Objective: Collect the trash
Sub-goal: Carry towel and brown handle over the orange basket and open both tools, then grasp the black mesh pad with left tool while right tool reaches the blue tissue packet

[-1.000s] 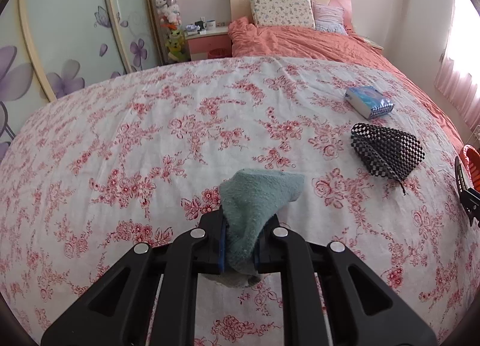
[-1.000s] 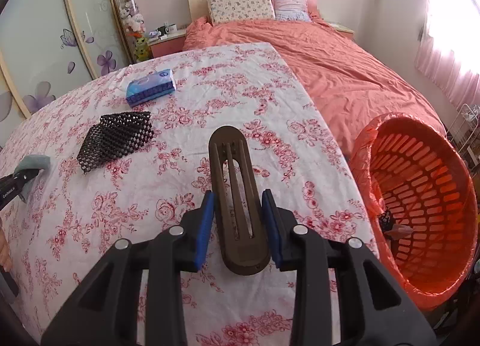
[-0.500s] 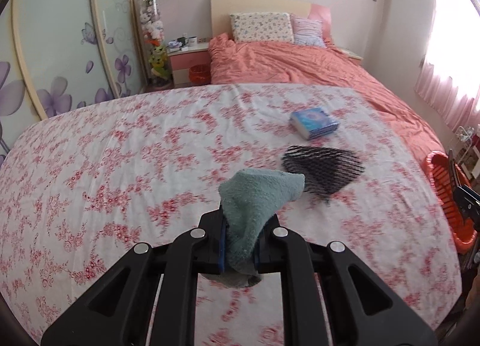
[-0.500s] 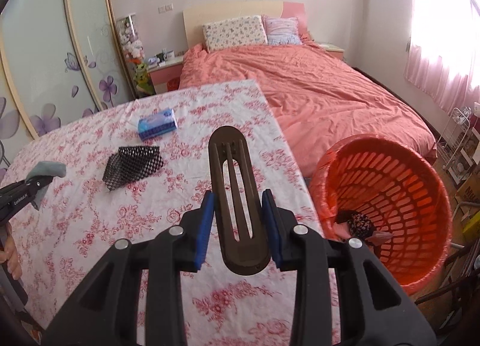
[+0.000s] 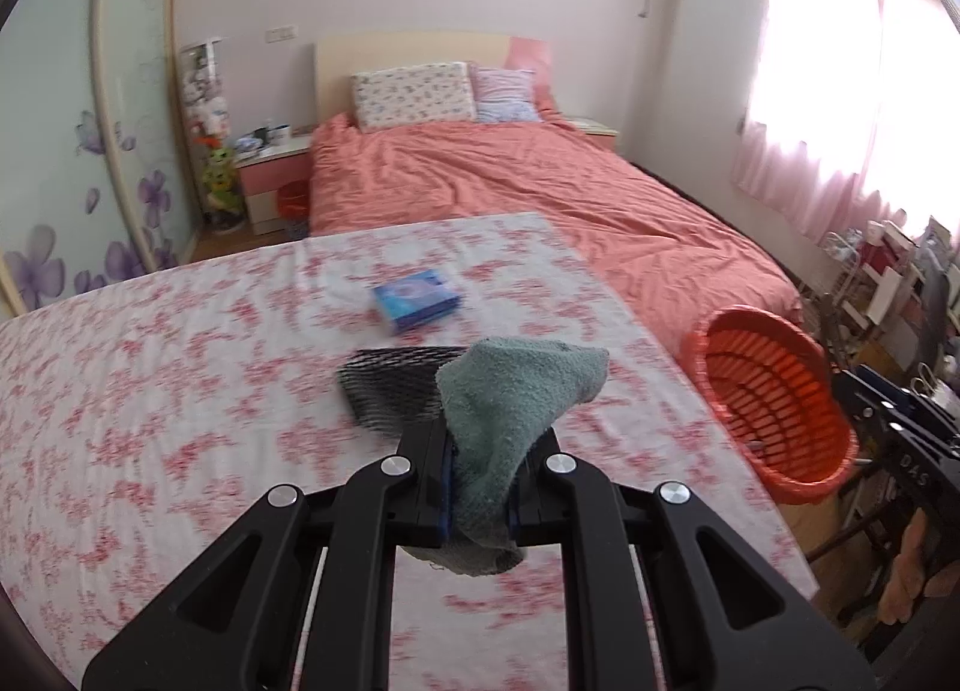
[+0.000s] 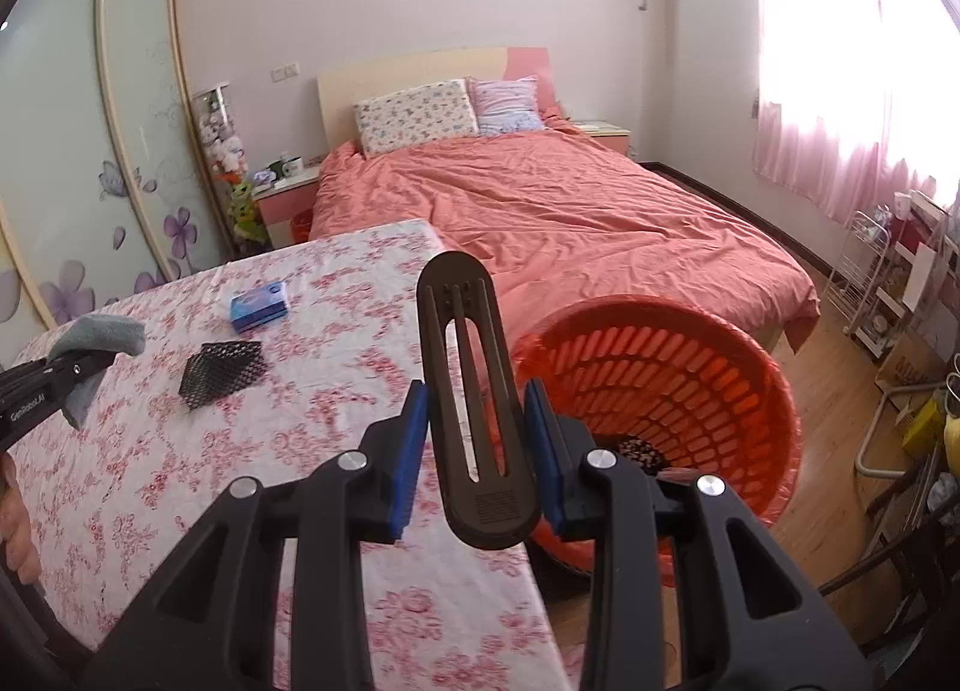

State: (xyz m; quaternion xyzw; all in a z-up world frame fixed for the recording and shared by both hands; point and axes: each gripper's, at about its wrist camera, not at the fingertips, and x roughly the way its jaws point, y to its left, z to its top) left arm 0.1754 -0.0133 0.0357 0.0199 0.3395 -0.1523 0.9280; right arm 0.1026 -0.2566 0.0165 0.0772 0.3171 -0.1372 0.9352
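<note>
Bed (image 5: 540, 199) w/ coral cover fills the 12 o'clock half of both views. Table (image 6: 198, 451) in a floral cloth runs from 9 to 6 o'clock. Orange basket (image 6: 678, 385) stands on the floor just beside the table's edge, at 3 o'clock in the left view, right behind the right gripper in its own view; something dark lies at its bottom. Left gripper (image 5: 480, 487) is clamped tight on a green-grey cloth (image 5: 516, 391), which sticks up past the tips, over the table. Right gripper (image 6: 477, 451) pinches a dark slotted plastic piece (image 6: 474, 391), upright, at the table's edge near the basket rim. Black mesh (image 6: 222, 370) lies on the table, blue packet (image 6: 259, 304) near it toward 12 o'clock.
</note>
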